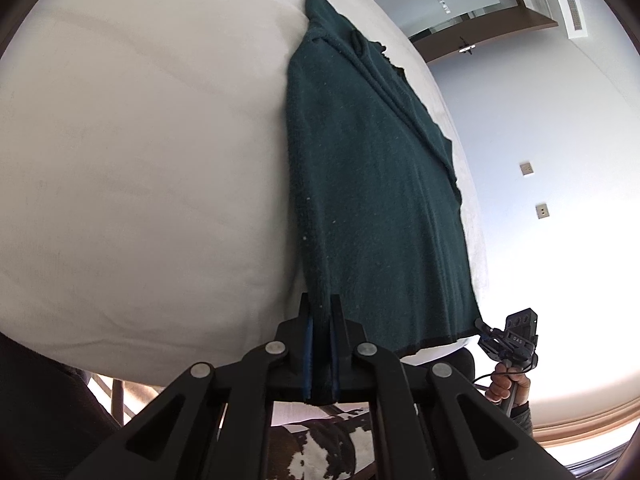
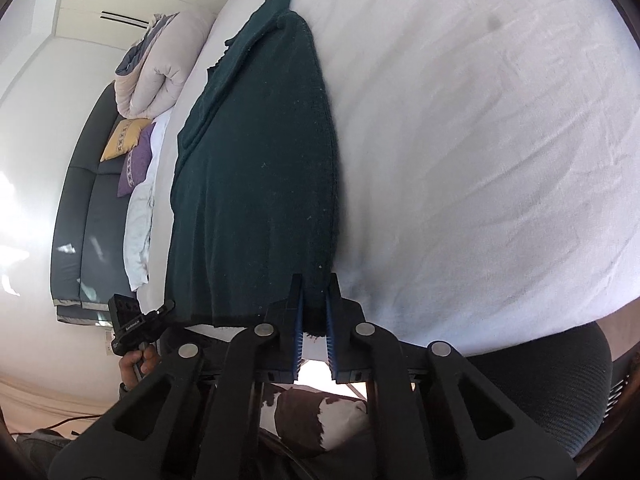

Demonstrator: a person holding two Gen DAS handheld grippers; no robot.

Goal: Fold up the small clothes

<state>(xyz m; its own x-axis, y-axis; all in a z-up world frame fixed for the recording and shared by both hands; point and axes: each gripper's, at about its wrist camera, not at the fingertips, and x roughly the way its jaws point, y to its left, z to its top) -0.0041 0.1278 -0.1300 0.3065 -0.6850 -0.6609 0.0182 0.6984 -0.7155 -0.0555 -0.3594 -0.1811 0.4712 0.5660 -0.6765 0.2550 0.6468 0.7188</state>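
Both grippers pinch the near hem corners of a dark green garment (image 1: 372,184) lying on the white bed (image 1: 140,140).
Left wrist view: left gripper (image 1: 322,312) clamped on the hem corner, pointing along the cloth; advise level, equal lift; right wrist view: right gripper (image 2: 314,300) nipping the opposite corner, similarly aligned; keep hem taut.

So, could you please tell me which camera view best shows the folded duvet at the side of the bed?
The right wrist view: the folded duvet lies in plain sight left of the dark green garment, above the cushions. The left wrist view does not show it at all, only the garment on the white bed and the wall.
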